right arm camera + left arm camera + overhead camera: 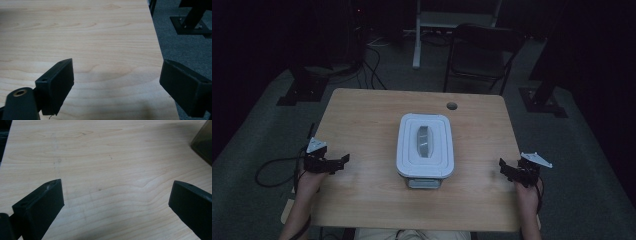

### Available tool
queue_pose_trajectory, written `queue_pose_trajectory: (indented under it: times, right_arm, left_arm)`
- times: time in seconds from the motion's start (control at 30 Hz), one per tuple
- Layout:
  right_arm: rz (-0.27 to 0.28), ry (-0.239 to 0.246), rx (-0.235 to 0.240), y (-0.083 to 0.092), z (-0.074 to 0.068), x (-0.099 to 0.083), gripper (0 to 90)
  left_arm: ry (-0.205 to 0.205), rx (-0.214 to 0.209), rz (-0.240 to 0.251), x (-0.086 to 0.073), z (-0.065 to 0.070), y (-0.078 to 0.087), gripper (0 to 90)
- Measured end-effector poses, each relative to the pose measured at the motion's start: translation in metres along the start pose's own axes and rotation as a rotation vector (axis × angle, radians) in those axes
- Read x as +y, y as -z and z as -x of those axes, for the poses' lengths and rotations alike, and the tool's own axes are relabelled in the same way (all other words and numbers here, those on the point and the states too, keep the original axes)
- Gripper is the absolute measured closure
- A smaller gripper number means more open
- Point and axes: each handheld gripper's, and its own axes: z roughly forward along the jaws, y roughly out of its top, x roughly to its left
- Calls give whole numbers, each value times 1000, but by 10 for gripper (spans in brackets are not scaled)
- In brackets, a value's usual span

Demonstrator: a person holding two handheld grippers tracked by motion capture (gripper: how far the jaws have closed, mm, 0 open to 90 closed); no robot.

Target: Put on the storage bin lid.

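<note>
A white lidded plastic box (pixel 425 145) with a grey handle on top and a front latch stands in the middle of the wooden table (pixel 362 120). My left gripper (pixel 343 161) rests at the table's left edge, open, with bare wood between its jaws (pixel 116 195). A dark corner of the box (pixel 203 143) shows at the upper right of the left gripper view. My right gripper (pixel 503 169) sits at the table's right edge, open and holding nothing (pixel 117 77), its right jaw past the table's edge.
A round cable hole (pixel 452 106) lies in the table behind the box. A dark chair (pixel 482 55) and a white stand (pixel 417 35) are beyond the table. Black frame feet (pixel 190 22) rest on the grey carpet to the right. Cables (pixel 272 170) trail at the left.
</note>
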Motion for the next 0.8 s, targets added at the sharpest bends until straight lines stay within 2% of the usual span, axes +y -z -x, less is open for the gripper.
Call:
queue_pose_trajectory:
  times: [0.1, 0.3, 0.4, 0.47, 0.57, 0.8]
  right_arm:
    - [-14, -3, -5, 0, 1, -3, 117]
    - [-51, 26, -24, 0, 0, -9, 117]
    - [-68, 13, -26, -1, 0, -12, 117]
    - [-78, 31, -34, -2, -1, -14, 117]
    - [-83, 34, -29, -2, -2, -15, 117]
    - [-128, 32, -36, -5, -3, -14, 118]
  left_arm:
    - [9, 9, -14, -4, -2, 1, 5]
    - [30, 26, -44, -14, -5, 2, 6]
    - [36, 29, -59, -18, -5, 2, 5]
    - [40, 35, -66, -21, -6, 4, 6]
    - [50, 43, -79, -23, -8, 5, 6]
    - [53, 81, -138, -29, -8, 7, 6]
